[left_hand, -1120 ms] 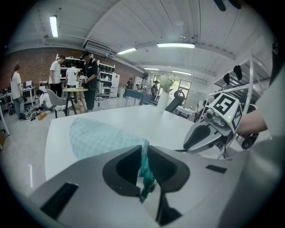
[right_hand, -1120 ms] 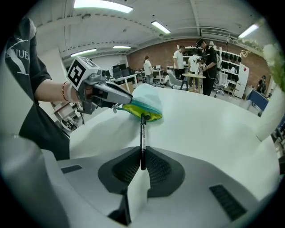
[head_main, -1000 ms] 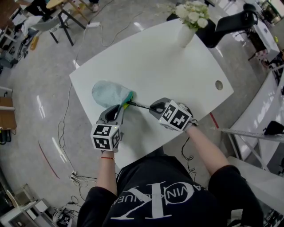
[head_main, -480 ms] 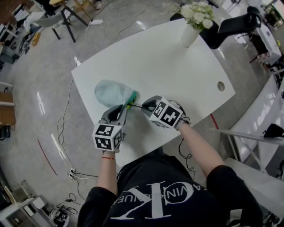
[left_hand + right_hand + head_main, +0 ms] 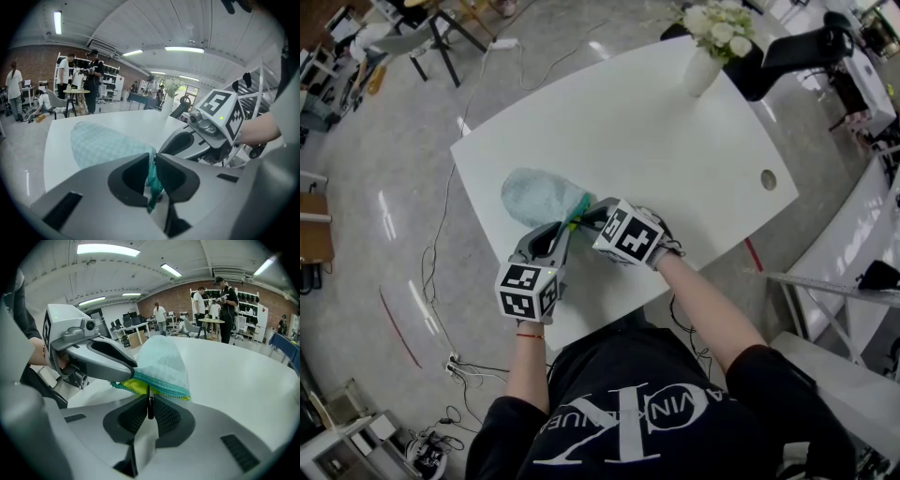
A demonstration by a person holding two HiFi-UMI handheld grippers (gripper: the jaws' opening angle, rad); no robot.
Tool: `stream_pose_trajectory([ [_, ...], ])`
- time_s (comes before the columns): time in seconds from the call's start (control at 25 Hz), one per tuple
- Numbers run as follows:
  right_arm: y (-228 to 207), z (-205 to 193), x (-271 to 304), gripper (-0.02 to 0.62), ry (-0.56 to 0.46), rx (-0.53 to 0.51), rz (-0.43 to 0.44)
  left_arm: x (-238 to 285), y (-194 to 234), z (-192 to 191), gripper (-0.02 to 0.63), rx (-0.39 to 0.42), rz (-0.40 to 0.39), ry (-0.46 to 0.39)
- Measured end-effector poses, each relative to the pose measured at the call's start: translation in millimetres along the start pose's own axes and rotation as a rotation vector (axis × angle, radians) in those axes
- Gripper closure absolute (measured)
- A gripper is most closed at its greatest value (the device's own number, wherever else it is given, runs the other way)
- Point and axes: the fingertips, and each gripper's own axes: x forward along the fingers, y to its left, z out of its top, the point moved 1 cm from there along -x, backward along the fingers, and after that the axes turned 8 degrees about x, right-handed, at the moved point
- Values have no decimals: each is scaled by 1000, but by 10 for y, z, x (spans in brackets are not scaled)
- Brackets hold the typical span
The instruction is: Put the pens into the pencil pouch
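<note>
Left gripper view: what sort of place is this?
Probably an open lab or workshop, not a home: brick wall, shelves, desks with monitors, and loose cables on the floor.

Matt cloth pouch (image 5: 539,195), glossy table (image 5: 656,122)

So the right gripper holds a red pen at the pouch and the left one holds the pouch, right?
No, the pen is black, not red: see the right gripper view. The right gripper holds it at the pouch, fingers just opening slightly around it; the left gripper holds the pouch.
</note>
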Motion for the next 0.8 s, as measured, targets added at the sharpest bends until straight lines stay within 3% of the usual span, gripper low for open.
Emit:
stream_pose_trajectory([
  [0.36,-121,-187,-125,495,-31,62,-31,-44,31,-26,560,-17,-2,-7],
  [0.6,-104,-352,-89,536,82,-11,-52,-50,37,-12,560,-22,-10,-14],
  [0.8,-63,-273,-33,554,67,-3,-44,-39,15,33,560,-21,-22,-22],
])
